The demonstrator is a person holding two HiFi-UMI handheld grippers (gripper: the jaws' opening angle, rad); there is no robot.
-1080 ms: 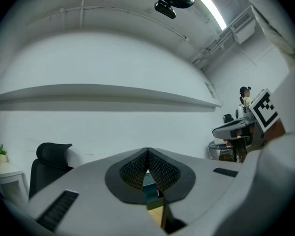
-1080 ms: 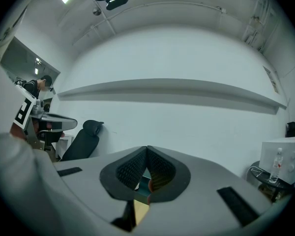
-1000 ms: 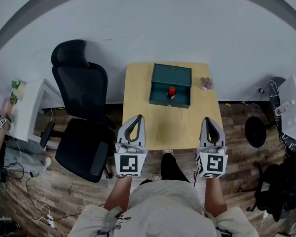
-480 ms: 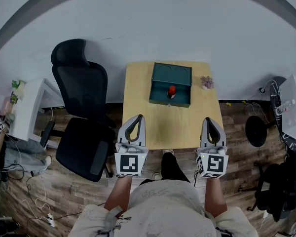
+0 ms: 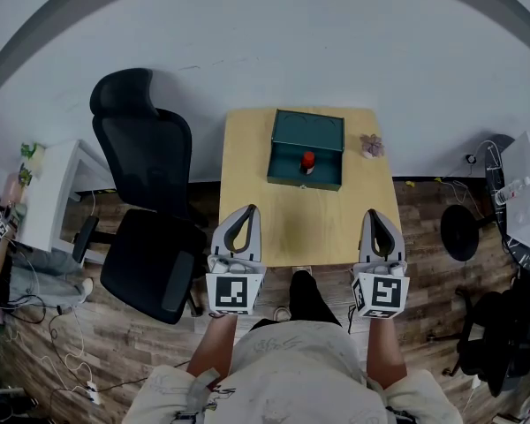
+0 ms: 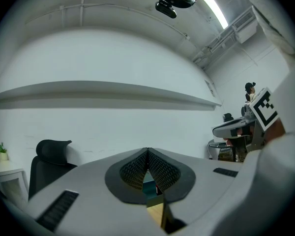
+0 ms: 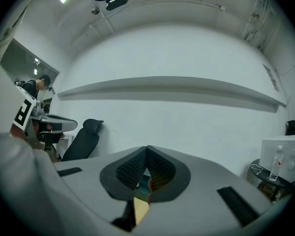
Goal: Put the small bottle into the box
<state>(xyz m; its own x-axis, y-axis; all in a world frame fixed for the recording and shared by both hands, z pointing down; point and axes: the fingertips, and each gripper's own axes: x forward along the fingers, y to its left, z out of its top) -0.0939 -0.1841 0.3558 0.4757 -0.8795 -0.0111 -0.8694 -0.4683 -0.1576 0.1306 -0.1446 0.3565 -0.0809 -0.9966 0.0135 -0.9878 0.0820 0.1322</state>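
Left gripper (image 5: 247, 209) sat at the lower centre-left of the head view and right gripper (image 5: 374, 214) at the lower centre-right. Both were shut, tips pressed together with nothing between them, as each gripper's own view also showed.

At the upper centre of the frame a teal box (image 5: 287, 140) stood open on the far half of a wooden table (image 5: 247, 162). The bottle (image 5: 307, 161), small and red-capped, stood upright inside the box, near the middle of its front part, and nothing else could be made out in there. A small pinkish thing (image 5: 369, 146), too small to identify, lay on the table just right of the box.

Both grippers were held level and side by side, well apart from each other, pointing up the frame over the table's near edge and well short of the box. A black chair (image 5: 146, 193) stood left of the table.

Against the earlier frames nothing had changed: grippers, box and bottle all lay as before.
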